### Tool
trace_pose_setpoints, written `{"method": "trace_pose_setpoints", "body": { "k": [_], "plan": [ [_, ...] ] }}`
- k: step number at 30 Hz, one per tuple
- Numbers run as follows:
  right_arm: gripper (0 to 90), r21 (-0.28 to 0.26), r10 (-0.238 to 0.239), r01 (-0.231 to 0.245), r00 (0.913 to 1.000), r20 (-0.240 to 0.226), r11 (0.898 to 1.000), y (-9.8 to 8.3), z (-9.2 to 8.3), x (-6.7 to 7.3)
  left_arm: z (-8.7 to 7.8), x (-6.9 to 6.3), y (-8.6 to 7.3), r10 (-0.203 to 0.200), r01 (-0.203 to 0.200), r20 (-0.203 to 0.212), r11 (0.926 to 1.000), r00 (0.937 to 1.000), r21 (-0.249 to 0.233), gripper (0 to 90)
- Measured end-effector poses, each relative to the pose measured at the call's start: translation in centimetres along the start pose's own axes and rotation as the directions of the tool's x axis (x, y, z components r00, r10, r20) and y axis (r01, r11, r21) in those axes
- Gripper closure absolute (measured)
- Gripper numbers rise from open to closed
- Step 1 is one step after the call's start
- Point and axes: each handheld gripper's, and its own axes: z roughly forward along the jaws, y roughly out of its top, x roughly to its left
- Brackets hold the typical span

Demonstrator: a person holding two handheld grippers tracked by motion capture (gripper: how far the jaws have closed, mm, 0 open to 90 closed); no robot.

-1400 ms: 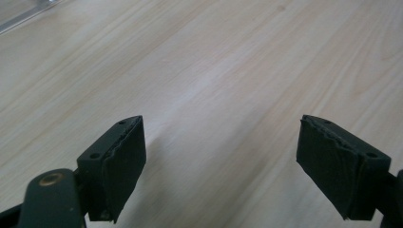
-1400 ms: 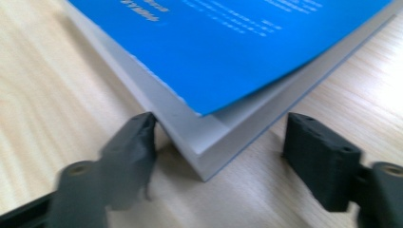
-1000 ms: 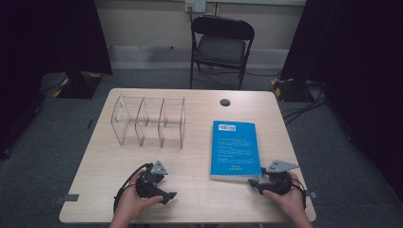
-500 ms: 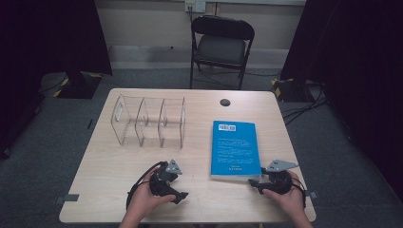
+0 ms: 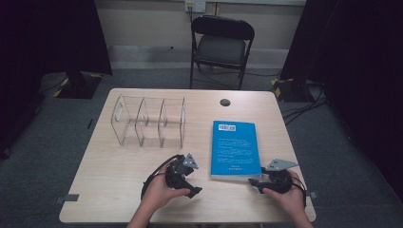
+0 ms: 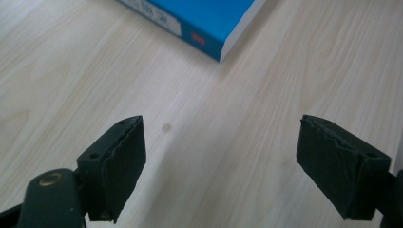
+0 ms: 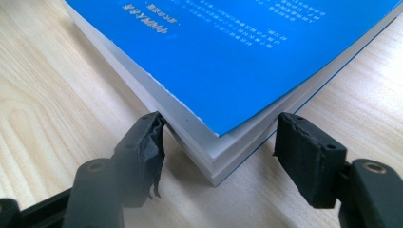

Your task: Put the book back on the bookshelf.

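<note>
Book lies flat on the table, blue cover up, barcode at its far end. It serves as the landmark for everything else.

Right gripper sits at the book's near right corner. In the right gripper view that corner pokes in between the two fingers. Left finger touches or nearly touches the page edge; right finger stands just off the spine-side edge with a visible gap. Fingers are at medium width and have just been closing, with the book corner between them; no clamp on it yet.

Left gripper is just left of the book's near left corner, held in the left hand, not touching the book. In the left gripper view its fingers are spread wide over bare table, nothing between them, and the book's corner lies ahead of them, apart.

Clear acrylic organizer with three compartments stands left of the book's far end, well apart from both grippers. Small black disc lies just beyond the book's far edge. Folding chair stands past the table, beyond the book.
</note>
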Motion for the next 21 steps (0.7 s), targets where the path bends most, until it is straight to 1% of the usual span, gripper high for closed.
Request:
{"method": "trace_pose_setpoints", "body": {
  "k": [1,3,4,5,6,8,10,12,15,17,19,20,21],
  "plan": [
    [34.1,-0.004,0.002,-0.002,1.0000,0.000,1.000,0.0,0.0,0.0,0.2,-0.2,0.5,-0.005,0.006,0.002,0.9999,1.0000,-0.010,16.7],
    [34.2,-0.021,0.021,-0.021,0.9996,-0.017,1.000,0.1,-0.2,-0.1,0.4,-0.4,1.1,0.013,-0.013,0.010,0.9999,0.9999,-0.011,16.7],
    [34.3,-0.027,0.026,-0.027,0.9994,-0.021,0.999,0.1,-0.2,-0.2,0.6,-0.5,1.3,0.014,-0.014,0.012,0.9998,0.9998,-0.014,16.7],
    [34.3,-0.019,0.021,-0.022,0.9997,-0.008,1.000,0.2,-0.3,-0.1,0.8,-0.6,1.9,0.016,-0.016,0.012,0.9997,0.9998,-0.017,16.7],
    [34.3,-0.019,0.021,-0.022,0.9997,-0.008,1.000,0.2,-0.3,-0.1,0.8,-0.6,1.9,0.016,-0.016,0.012,0.9997,0.9998,-0.017,16.7],
    [34.5,-0.024,0.016,-0.016,0.9999,-0.006,1.000,0.4,-0.3,0.0,1.2,-0.8,2.5,0.033,-0.033,0.023,0.9993,0.9992,-0.018,16.7],
    [34.5,-0.028,0.010,-0.010,0.9999,-0.006,1.000,0.4,-0.3,-0.1,1.5,-1.0,3.1,0.042,-0.041,0.018,0.9990,0.9990,-0.020,16.7],
    [34.8,-0.030,0.010,-0.010,0.9999,-0.003,1.000,0.5,-0.3,-0.1,2.1,-1.1,3.8,0.060,-0.060,0.023,0.9980,0.9979,-0.021,16.7],
    [35.0,-0.034,0.014,-0.014,0.9999,-0.002,0.999,0.5,-0.3,-0.1,2.5,-1.0,4.2,0.064,-0.064,0.027,0.9979,0.9976,-0.011,16.7],
    [35.4,-0.039,0.017,-0.017,0.9998,-0.004,0.999,0.6,-0.4,0.0,2.9,-1.0,4.6,0.070,-0.069,0.033,0.9974,0.9970,-0.022,16.7],
    [35.6,-0.045,0.016,-0.016,0.9999,0.000,0.999,0.7,-0.5,0.0,3.4,-1.2,5.3,0.090,-0.089,0.023,0.9955,0.9957,-0.032,16.7],
    [35.6,-0.045,0.016,-0.016,0.9999,0.000,0.999,0.7,-0.5,0.0,3.4,-1.2,5.3,0.090,-0.089,0.023,0.9955,0.9957,-0.032,16.7],
    [35.9,-0.051,0.016,-0.016,0.9999,-0.006,0.999,0.7,-0.5,-0.1,3.5,-1.2,5.6,0.099,-0.099,0.021,0.9947,0.9948,-0.029,16.7]
  ]
}}
